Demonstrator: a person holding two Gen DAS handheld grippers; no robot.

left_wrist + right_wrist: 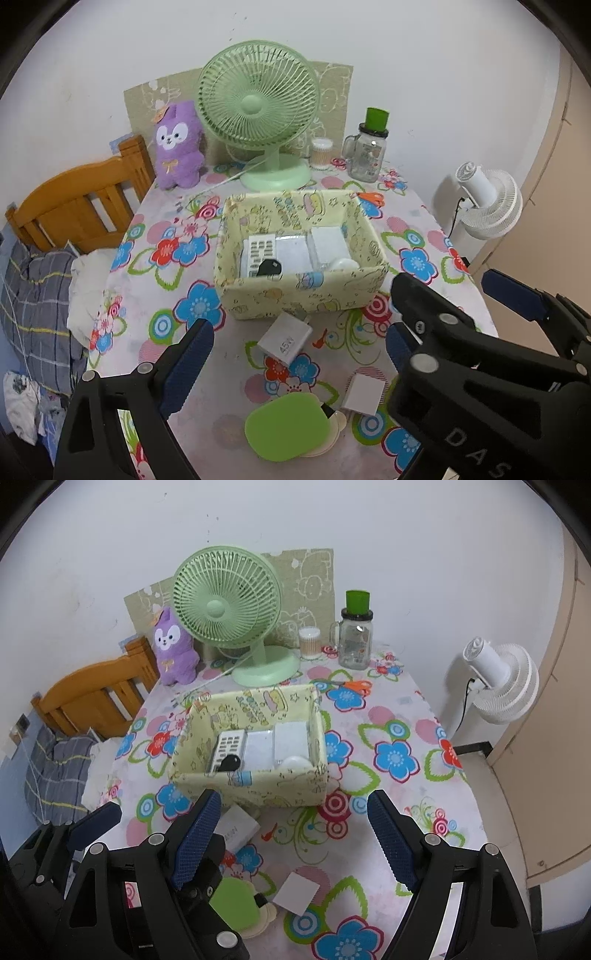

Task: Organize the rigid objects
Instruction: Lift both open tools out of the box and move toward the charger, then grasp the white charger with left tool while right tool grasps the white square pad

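Left hand-held gripper (295, 354) gaped empty over white 45W charger (282, 341), right hand-held gripper (293, 834) open, empty, fabric storage box (295, 295) held a remote control (258, 254), floral surface (424, 236).

You can read "45W" in grey on the face of the white charger (281, 340) lying just in front of the basket. On the black frame of the right gripper (439, 325), the raised letters "DAS" show at the lower right of the left wrist view.
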